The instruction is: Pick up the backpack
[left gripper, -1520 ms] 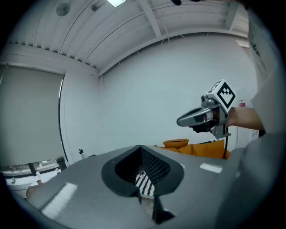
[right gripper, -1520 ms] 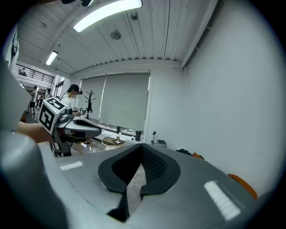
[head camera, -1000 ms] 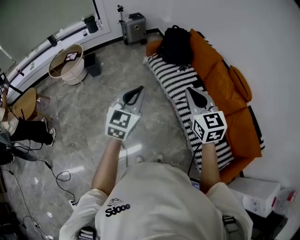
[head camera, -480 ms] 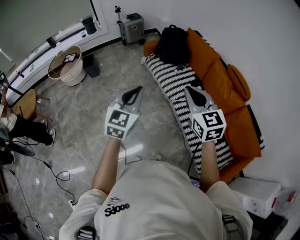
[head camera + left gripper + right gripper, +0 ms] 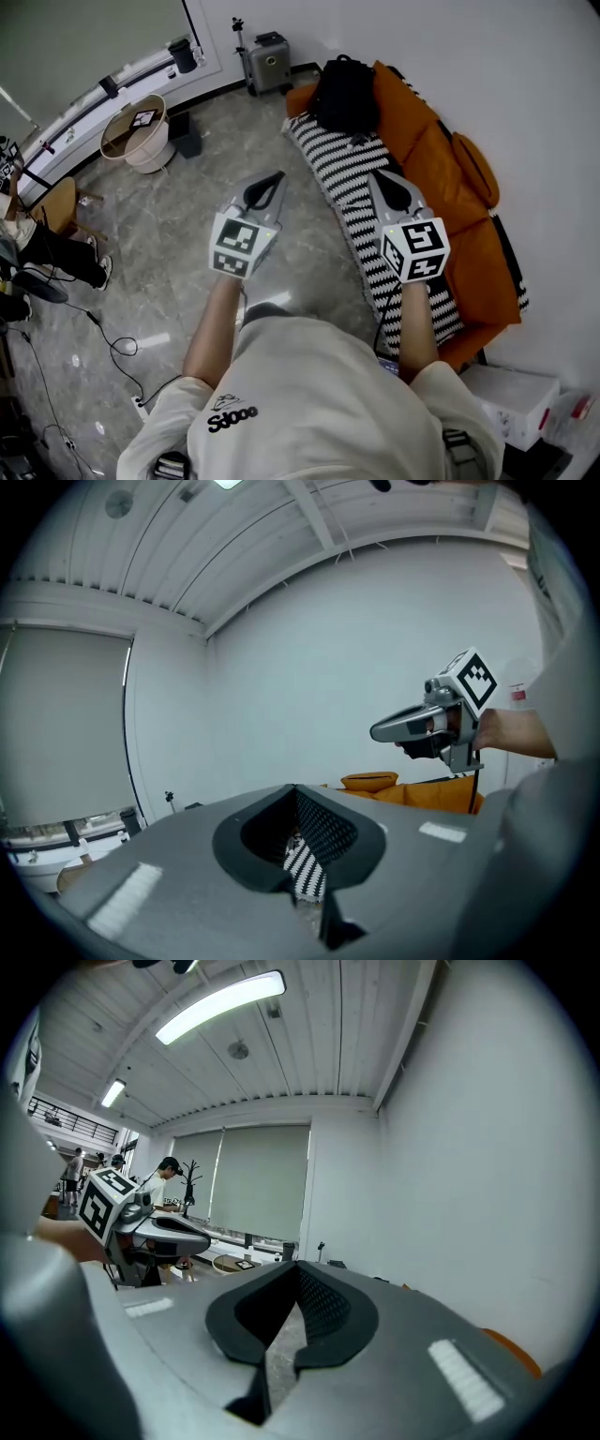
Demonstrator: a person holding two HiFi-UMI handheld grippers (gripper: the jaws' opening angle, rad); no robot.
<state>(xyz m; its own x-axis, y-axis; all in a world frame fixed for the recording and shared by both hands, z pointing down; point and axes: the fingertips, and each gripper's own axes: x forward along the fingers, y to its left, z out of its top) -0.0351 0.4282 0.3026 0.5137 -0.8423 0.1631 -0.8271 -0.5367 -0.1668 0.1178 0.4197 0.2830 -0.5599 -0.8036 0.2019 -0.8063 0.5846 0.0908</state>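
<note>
An orange sofa stands along the white wall, with a black-and-white striped throw spread over its seat. An orange cushion leans on the backrest. On the grey marbled floor, a silver suitcase stands near the sofa's far end. A round beige basket sits further left, a dark box just beside it. Black cables trail across the floor. A white box lies at the sofa's near end.
</note>
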